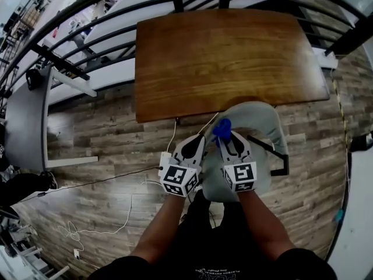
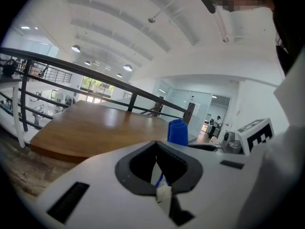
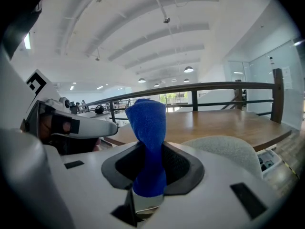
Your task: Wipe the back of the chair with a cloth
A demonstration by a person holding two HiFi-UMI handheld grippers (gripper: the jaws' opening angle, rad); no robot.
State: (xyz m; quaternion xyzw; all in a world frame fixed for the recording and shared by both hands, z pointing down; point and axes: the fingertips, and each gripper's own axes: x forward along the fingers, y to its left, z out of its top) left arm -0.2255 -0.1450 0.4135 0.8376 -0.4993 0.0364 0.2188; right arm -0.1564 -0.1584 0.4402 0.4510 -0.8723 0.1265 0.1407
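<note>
Right gripper [image 3: 148, 168] clamps blue cloth [image 3: 148, 123] low: soft, light, prob. bunches vs chair [image 1: 256, 124]. Left gripper [image 2: 157, 168] closed, empty.

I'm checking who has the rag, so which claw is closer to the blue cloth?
Right. The right claw is shut on the blue cloth, which sticks up between its jaws. The left claw sits alongside, to the cloth's left, shut.
</note>
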